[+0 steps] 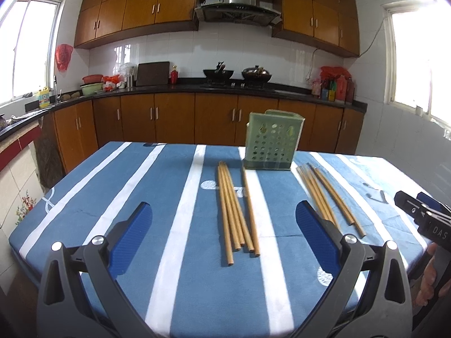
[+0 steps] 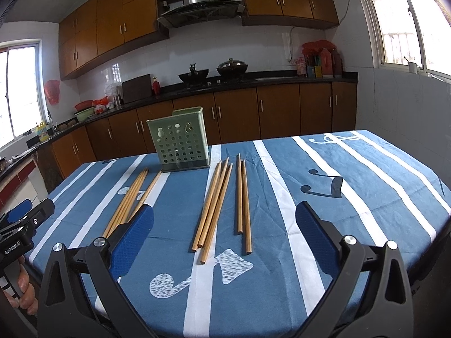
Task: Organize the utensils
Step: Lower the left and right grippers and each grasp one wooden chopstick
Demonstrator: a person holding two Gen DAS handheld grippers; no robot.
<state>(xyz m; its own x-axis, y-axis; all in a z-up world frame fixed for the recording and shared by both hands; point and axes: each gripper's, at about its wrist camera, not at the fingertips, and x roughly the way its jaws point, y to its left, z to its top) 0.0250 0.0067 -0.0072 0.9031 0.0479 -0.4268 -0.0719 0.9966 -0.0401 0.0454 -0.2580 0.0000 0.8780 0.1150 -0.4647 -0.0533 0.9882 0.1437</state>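
A kitchen with brown wooden cabinets (image 1: 138, 8) lies behind a table under a blue cloth with white stripes (image 1: 135, 197). On it stands a pale green perforated plastic utensil holder (image 1: 272, 140), upright, with two loose groups of slim round wooden chopsticks before it: the left bundle (image 1: 236, 211) and the right bundle (image 2: 222, 205). Only the right wrist view shows the cloth's printed musical notes (image 2: 324, 187) and "GenRoboLAI" on the left gripper (image 1: 224, 219); the left view reads "DAS" on the right gripper (image 2: 224, 219). Both have ribbed blue pads, spread wide, empty.
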